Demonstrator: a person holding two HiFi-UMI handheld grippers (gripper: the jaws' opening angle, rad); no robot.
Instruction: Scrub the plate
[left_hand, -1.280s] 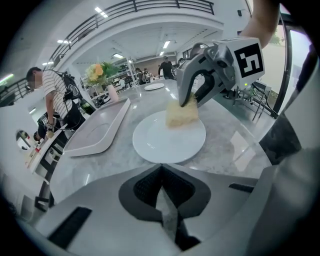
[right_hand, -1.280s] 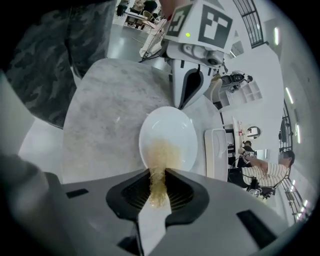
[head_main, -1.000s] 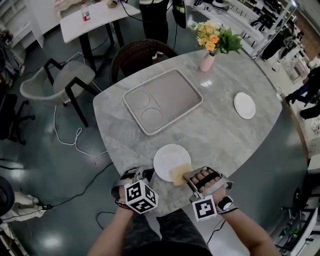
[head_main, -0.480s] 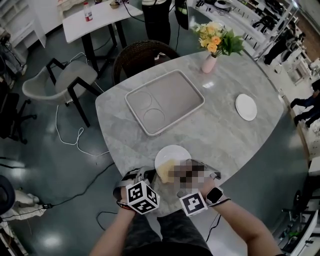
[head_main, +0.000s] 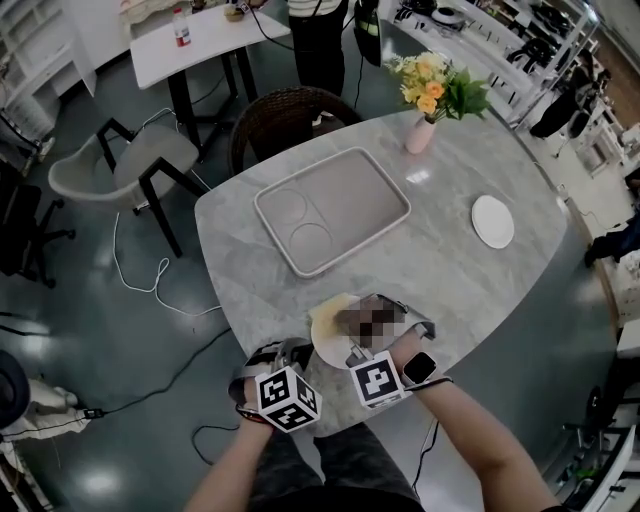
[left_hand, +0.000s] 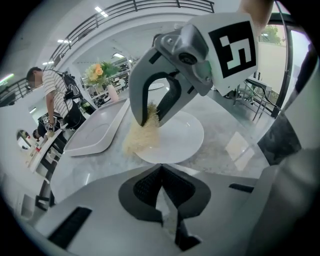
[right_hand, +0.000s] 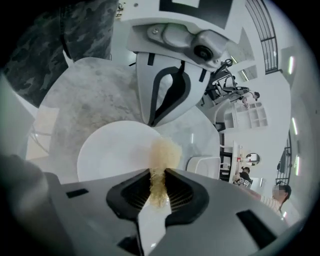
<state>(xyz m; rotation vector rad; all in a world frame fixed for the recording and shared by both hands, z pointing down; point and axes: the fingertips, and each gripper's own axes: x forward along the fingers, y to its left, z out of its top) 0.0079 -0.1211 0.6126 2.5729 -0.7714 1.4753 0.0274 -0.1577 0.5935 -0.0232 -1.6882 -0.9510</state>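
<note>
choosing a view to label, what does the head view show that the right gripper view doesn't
Only the head view: the flower vase, the small far plate and the wicker chair. Only the right gripper view: the right tongs, jaws shut on the yellow sponge. Both: the sponge at the rim of the near plate, on the marble table.

I see a white plate (head_main: 328, 345) on my pale grey, veined marble surface (head_main: 460, 290). The sponge (right_hand: 162, 152) is straw yellow, between the black ribbed pads of my right tongs (right_hand: 159, 187). The tray (head_main: 350, 190) is beige, the marker cube (head_main: 288, 398) black squares on white, and the vase (head_main: 416, 135) pink.
</note>
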